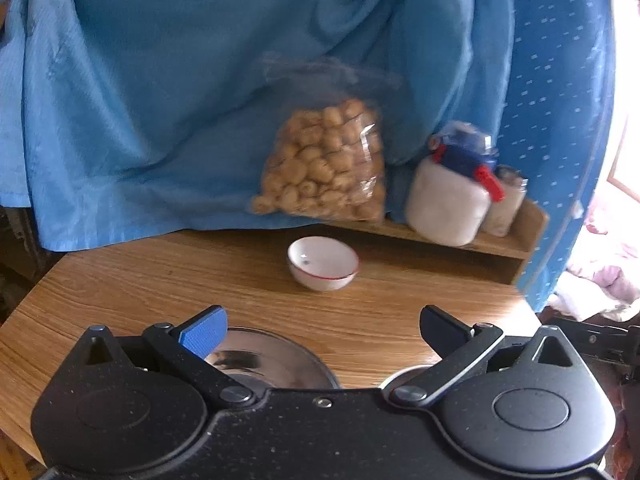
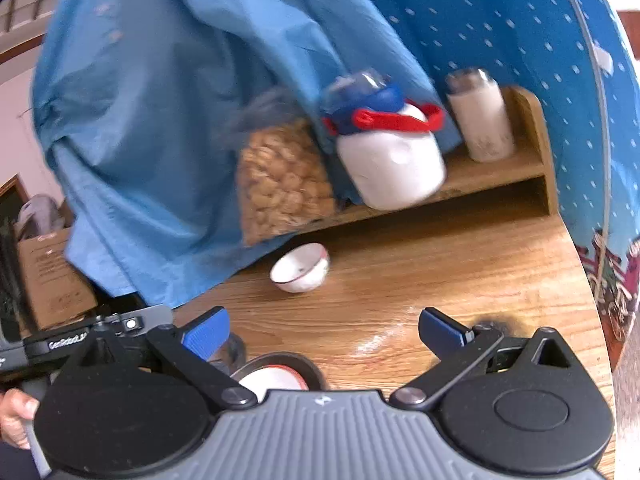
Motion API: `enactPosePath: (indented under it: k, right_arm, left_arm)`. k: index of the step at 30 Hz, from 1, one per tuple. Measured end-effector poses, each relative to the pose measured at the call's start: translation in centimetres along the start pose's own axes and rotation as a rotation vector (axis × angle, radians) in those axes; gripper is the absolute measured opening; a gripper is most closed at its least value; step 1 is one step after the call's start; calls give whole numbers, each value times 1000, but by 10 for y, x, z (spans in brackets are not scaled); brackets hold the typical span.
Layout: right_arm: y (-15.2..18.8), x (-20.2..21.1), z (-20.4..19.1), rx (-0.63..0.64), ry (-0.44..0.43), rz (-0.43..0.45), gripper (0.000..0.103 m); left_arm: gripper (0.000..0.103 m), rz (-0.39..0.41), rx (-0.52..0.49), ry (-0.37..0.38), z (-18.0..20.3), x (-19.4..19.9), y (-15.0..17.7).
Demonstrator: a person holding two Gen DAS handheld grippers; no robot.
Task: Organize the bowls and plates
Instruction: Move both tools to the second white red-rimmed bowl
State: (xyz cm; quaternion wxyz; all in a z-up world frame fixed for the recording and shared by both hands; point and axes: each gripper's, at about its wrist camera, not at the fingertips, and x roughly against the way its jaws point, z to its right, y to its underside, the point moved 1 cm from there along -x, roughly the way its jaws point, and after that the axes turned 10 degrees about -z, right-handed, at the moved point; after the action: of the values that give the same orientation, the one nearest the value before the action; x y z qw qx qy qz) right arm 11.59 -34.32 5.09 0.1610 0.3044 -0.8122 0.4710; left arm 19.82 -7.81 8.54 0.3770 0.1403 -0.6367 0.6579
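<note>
A small white bowl with a red rim [image 1: 323, 263] stands on the wooden table [image 1: 160, 280], ahead of my open, empty left gripper [image 1: 323, 330]. A shiny steel plate [image 1: 276, 360] lies just under the left gripper, partly hidden by it. In the right wrist view the same white bowl [image 2: 301, 268] sits tilted near the blue cloth. My right gripper [image 2: 324, 330] is open and empty. Below it a dark-rimmed dish holding a white, red-rimmed bowl [image 2: 276, 376] shows partly.
A low wooden shelf [image 1: 500, 240] at the back holds a bag of round snacks [image 1: 324, 164], a white jar with a blue lid and red clips [image 1: 452, 196] and a smaller jar [image 2: 482, 116]. Blue cloth [image 1: 160, 80] hangs behind. A cardboard box [image 2: 52, 276] stands at the left.
</note>
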Motion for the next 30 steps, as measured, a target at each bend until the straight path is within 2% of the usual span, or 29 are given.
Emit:
enactPosePath:
  k: [6,12,15,21,24,26,30]
  right_arm:
    - [-17,-36,12,-37,77,-96,103]
    - [-44,-74,26,-118,153,-86,103]
    - [-63,-95,30,-149,158,-103,103]
    - [-96,-150,8,-43,154,-174,103]
    - [-102,-173,-4,17,197,-202,103]
    - [-103,-183,-9,37,222,-204,103]
    - [-110,-195,-13,43,161,-209,103]
  left_arm:
    - [102,-71,-25,-52,-15,-28,-17]
    - [102,-108,-33,-76,-36,-66,-42]
    - [102,-115,-30,-83,-46,-85,-58]
    - [102,-129,-19,-105,-62,-124,-84]
    - [102,-136,-31,-138,-66,-134,-90]
    - [102,-140,-49,-130,-66,-137,-93]
    - [102,-161,-77,-120,-66,-153,-100]
